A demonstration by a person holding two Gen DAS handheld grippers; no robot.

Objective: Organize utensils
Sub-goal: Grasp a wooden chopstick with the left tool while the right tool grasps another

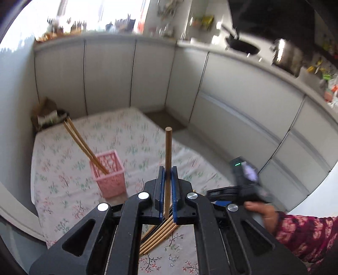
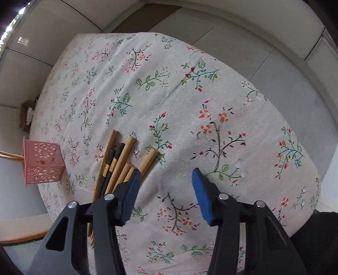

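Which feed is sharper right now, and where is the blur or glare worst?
Right wrist view: sharper, with the tablecloth print and the loose chopsticks crisp under even light. Left wrist view: the window is blown out, the counter clutter and the right gripper are smeared, and the cabinets bow from fisheye; the held chopstick stays sharp.

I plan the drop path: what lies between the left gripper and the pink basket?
Only bare floral cloth, seen in the left wrist view. The left gripper, shut on one chopstick, has nothing else before the pink basket.
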